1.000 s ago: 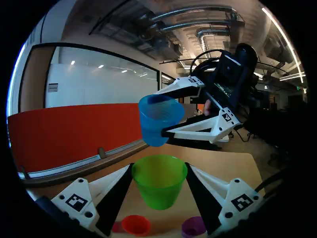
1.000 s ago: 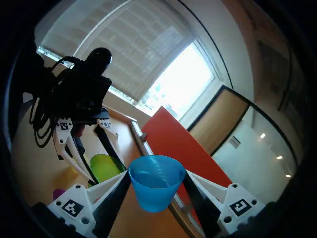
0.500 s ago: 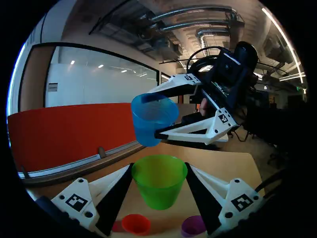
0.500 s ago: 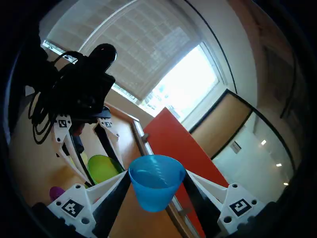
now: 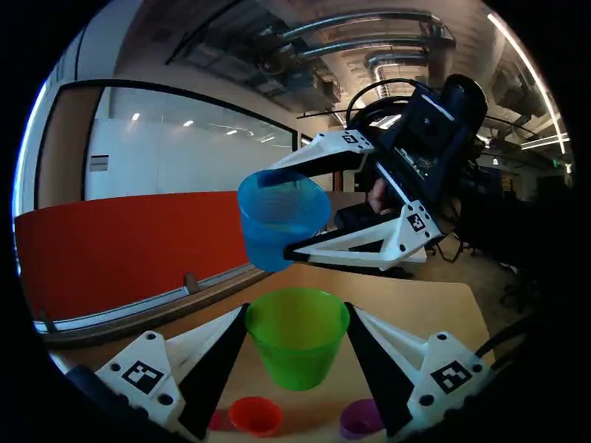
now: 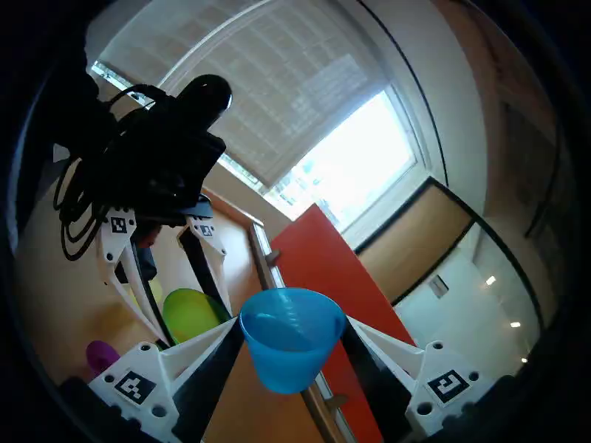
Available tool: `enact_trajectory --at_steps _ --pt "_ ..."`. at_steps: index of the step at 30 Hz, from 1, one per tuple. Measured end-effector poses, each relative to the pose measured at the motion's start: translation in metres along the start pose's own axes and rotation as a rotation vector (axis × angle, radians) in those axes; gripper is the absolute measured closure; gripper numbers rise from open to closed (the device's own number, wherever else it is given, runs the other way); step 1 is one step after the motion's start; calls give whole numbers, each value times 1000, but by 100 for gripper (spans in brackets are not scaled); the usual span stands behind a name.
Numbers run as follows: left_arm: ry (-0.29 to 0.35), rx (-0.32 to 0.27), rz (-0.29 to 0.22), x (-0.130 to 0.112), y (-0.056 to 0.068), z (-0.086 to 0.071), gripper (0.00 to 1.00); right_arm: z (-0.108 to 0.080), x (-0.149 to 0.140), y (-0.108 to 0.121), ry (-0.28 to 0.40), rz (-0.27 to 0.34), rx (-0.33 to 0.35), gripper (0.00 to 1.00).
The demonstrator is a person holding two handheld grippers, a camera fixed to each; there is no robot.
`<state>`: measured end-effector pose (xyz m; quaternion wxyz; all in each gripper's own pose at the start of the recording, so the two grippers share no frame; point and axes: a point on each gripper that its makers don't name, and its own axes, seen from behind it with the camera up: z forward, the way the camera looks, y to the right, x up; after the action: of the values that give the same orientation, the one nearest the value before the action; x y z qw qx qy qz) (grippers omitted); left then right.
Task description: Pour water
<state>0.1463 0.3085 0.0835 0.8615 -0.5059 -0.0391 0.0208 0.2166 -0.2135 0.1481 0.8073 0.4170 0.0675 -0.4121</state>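
Observation:
My left gripper (image 5: 297,341) is shut on a green cup (image 5: 297,336), held upright above a wooden table (image 5: 436,303). Above and just behind it, the right gripper (image 5: 295,210) holds a blue cup (image 5: 281,218), tilted toward the green cup. In the right gripper view, my right gripper (image 6: 292,341) is shut on the blue cup (image 6: 292,338), which has water in it. The left gripper (image 6: 173,284) appears there at the left with the green cup (image 6: 188,311) between its fingers.
A red partition (image 5: 125,247) with glass above runs along the table's far side. An orange cup (image 5: 255,417) and a purple cup (image 5: 362,419) stand on the table below the green cup. A bright window with blinds (image 6: 325,140) is behind. A hand (image 5: 377,196) holds the right gripper.
The right gripper with the blue cup has moved left and slightly up in the left gripper view, tilting more. The green cup has stayed still.

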Motion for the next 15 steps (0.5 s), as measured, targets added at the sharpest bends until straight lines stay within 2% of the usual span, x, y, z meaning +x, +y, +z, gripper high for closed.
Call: enact_trajectory --at_steps 15 --pt "-1 -2 4 -1 1 2 9 2 2 6 -11 -60 -8 8"
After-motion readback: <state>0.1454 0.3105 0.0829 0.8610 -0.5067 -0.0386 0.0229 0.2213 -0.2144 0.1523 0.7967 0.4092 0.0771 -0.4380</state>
